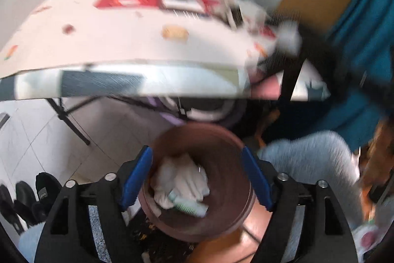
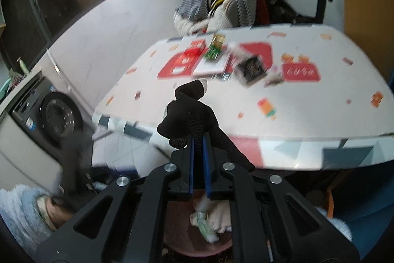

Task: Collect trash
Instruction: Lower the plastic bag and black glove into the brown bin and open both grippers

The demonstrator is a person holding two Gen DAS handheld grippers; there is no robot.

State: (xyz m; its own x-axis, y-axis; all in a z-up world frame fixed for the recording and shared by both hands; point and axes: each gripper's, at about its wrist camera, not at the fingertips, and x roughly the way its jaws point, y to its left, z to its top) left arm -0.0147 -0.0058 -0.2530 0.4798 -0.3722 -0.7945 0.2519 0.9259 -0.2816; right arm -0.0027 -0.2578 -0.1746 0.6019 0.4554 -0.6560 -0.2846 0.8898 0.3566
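Trash already lies in the brown bin [image 1: 199,189], which stands on the floor just below the near edge of the table [image 1: 123,41]: crumpled white paper [image 1: 182,181] and a small green-and-white wrapper [image 1: 189,207] rest at its bottom. The left gripper [image 1: 197,179] hangs directly over the bin's mouth with its blue fingers [image 1: 136,176] spread wide to either side of the rim and nothing between them, so the drop on that side looks done.

The right gripper [image 2: 199,164] is near the same spot, its jaws closed tight on a black knitted glove [image 2: 192,112], which sticks up and forward out of the fingers, limp and folded over. Below it, in the right wrist view, the bin and its paper show through the gripper frame, so the glove is above and slightly to the far side of the opening, not yet inside.

The step in hand appears to be the delivery of the glove. The next move calls for tipping the right gripper down until the glove hangs over the bin's middle, then opening the jaws; the left gripper should clear away first, since both are crowded over one small opening. More litter, including a dark packet [image 2: 251,70] and a green packet [image 2: 214,51], lies on the far part of the table for later trips.
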